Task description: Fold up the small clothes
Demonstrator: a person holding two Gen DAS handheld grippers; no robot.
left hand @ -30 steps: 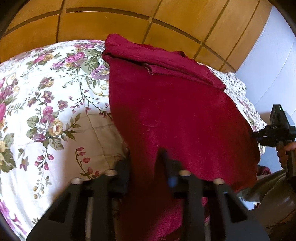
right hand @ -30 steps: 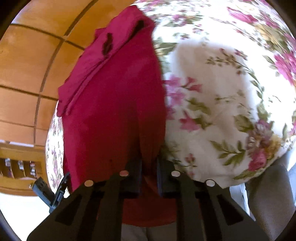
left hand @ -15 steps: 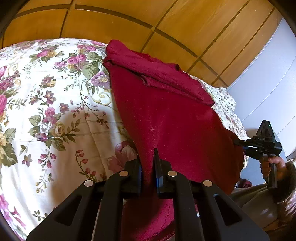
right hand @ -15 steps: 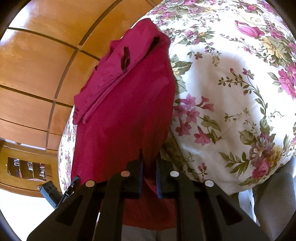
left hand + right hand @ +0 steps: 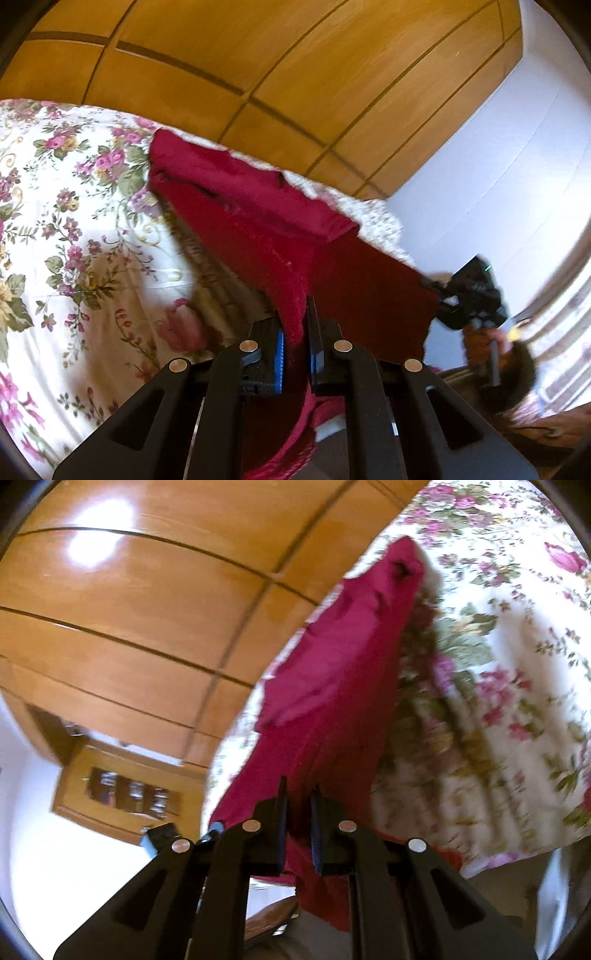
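Observation:
A dark red garment [image 5: 258, 229] stretches from the far side of the floral bedspread [image 5: 66, 229] toward me, its near edge lifted off the bed. My left gripper [image 5: 293, 332] is shut on one near corner of the cloth. My right gripper [image 5: 297, 812] is shut on the other near corner [image 5: 332, 709]. The right gripper also shows in the left wrist view [image 5: 469, 299], held in a hand at the garment's right edge. The far end of the garment lies bunched on the bed.
A wooden panelled wardrobe [image 5: 258, 66] stands behind the bed. A white wall [image 5: 498, 166] is at the right. A wooden shelf unit [image 5: 122, 794] shows at the left in the right wrist view. The bedspread's edge [image 5: 517, 849] drops off near me.
Both grippers have lifted the garment's near edge up and away from the bed; the views tilted up and show more wardrobe. Both stay shut on the cloth.

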